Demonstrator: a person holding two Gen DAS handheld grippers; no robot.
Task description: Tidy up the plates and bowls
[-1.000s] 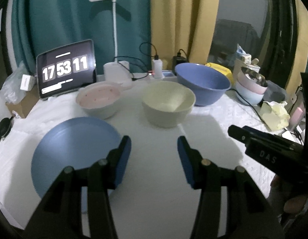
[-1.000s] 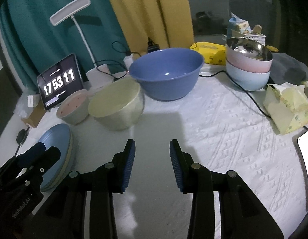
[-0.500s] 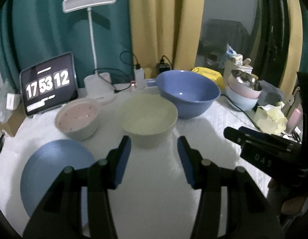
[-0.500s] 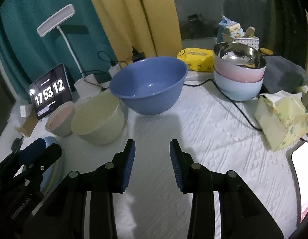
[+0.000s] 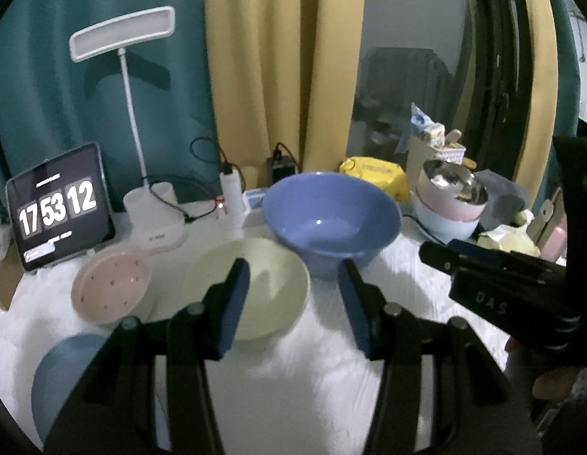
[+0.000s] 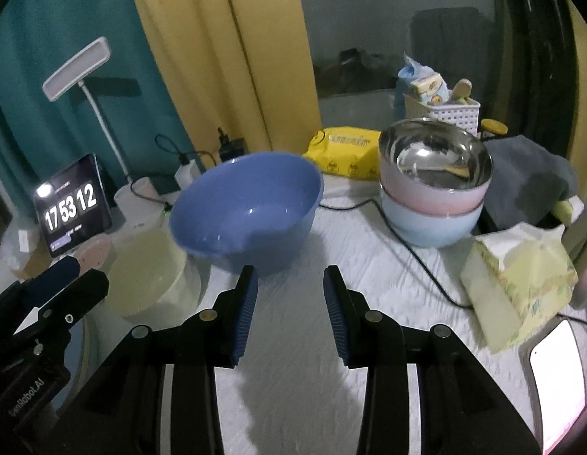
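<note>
Where the white textured tablecloth runs from left to right, the entries stand thus. Flat round blue plate: near left corner, lying level, partly hidden by the left gripper's body. Tablet showing a clock display: propped upright at far left. Small round pink speckled bowl: mouth up, behind the plate. White desk lamp with long bar head: its base stands behind the pink bowl, bar tilted. Round pale cream bowl: mouth up, just beside the pink bowl. Left gripper: fingers wide apart, holding nothing, hovering with the cream bowl's near rim between its blue pads. Large round blue bowl: upright, mouth up, close behind and right of the cream bowl. Right gripper: fingers parted, empty, pointing at the blue bowl's near side, apart from it. Stack of a steel-lined pink bowl on a pale blue bowl: right rear, upright. Yellow-patterned tissue pack: far right.
</note>
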